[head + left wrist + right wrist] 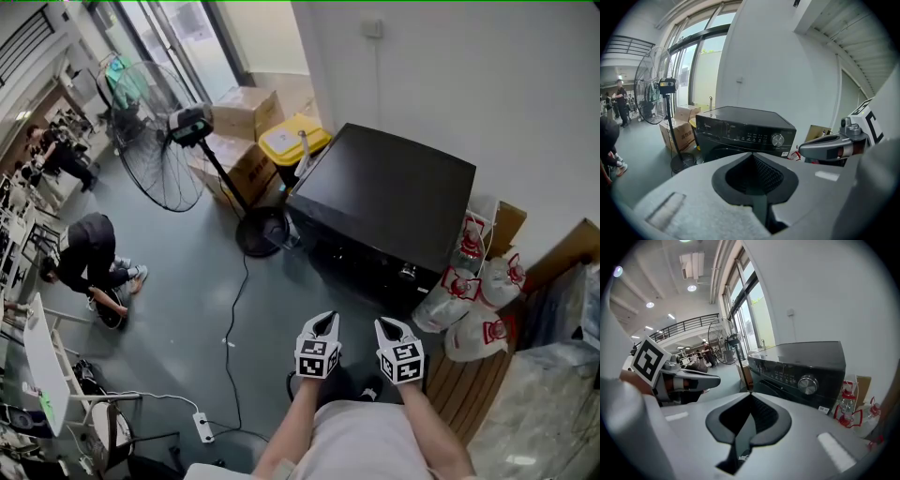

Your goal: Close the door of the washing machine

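Washing machine (389,204), black, glossy top

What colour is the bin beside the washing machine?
The bin is yellow, clearest in the head view.

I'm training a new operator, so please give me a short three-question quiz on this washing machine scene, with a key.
1. True or false: the left gripper and right gripper are both shut and empty.
2. What stands beside the black metal washing machine in the head view? A yellow plastic bin; B red chair; C blue bucket.
3. Fill in: the tall black pedestal fan stands on the grey ____.
Key: 1 true; 2 A; 3 floor.
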Available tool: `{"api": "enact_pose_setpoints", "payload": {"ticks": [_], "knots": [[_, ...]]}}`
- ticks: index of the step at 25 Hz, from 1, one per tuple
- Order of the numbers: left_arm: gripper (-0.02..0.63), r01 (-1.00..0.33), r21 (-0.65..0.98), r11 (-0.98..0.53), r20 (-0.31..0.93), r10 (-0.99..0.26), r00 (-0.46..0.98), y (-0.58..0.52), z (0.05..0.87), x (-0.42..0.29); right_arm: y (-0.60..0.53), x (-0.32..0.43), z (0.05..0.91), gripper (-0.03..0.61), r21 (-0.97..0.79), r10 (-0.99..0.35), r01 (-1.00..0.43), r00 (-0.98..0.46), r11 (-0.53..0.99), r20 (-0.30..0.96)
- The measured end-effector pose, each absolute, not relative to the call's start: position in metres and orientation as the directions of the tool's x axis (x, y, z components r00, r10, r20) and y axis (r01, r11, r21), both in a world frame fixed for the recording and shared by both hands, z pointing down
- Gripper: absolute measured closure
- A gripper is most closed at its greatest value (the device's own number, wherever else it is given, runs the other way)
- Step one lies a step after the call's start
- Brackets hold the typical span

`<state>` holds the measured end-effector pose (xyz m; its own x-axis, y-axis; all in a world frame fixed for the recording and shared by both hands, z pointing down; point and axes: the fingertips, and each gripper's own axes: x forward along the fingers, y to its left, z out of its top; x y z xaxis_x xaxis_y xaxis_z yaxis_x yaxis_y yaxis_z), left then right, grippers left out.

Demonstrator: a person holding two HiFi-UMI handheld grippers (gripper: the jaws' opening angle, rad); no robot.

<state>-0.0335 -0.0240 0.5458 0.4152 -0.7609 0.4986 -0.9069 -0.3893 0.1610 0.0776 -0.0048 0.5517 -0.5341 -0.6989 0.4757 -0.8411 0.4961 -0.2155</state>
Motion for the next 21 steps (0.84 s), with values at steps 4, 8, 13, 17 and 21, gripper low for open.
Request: {"api": "enact_pose_setpoints", "payload": {"ticks": [4, 8, 13, 17, 21], "knots": [[0.615, -0.907, 0.162, -0.388, 0.494, -0.764, 0.415, -0.023, 0.545, -0.035, -0.005, 0.077, 0.551, 0.577, -0.214, -0.702, -0.842, -0.533, 0.495, 0.472], [0.615, -0.910, 0.165, -0.381, 0.492, -0.768, 0.411, -0.022, 0.544, -0.041, -0.006, 0.074, 0.549, 0.577, -0.219, -0.707, -0.842, -0.534, 0.493, 0.464], [0.614, -0.915, 0.176, -0.363, 0.483, -0.778, 0.402, -0.016, 0.543, -0.051, 0.001, 0.067, 0.551, 0.577, -0.214, -0.696, -0.832, -0.548, 0.512, 0.464], [0.614, -0.916, 0.187, -0.356, 0.475, -0.783, 0.402, -0.012, 0.543, -0.058, 0.008, 0.061, 0.553, 0.577, -0.210, -0.691, -0.827, -0.554, 0.522, 0.465], [0.614, -0.918, 0.196, -0.345, 0.473, -0.786, 0.397, -0.010, 0.545, -0.063, 0.009, 0.062, 0.552, 0.577, -0.210, -0.698, -0.831, -0.549, 0.515, 0.459]]}}
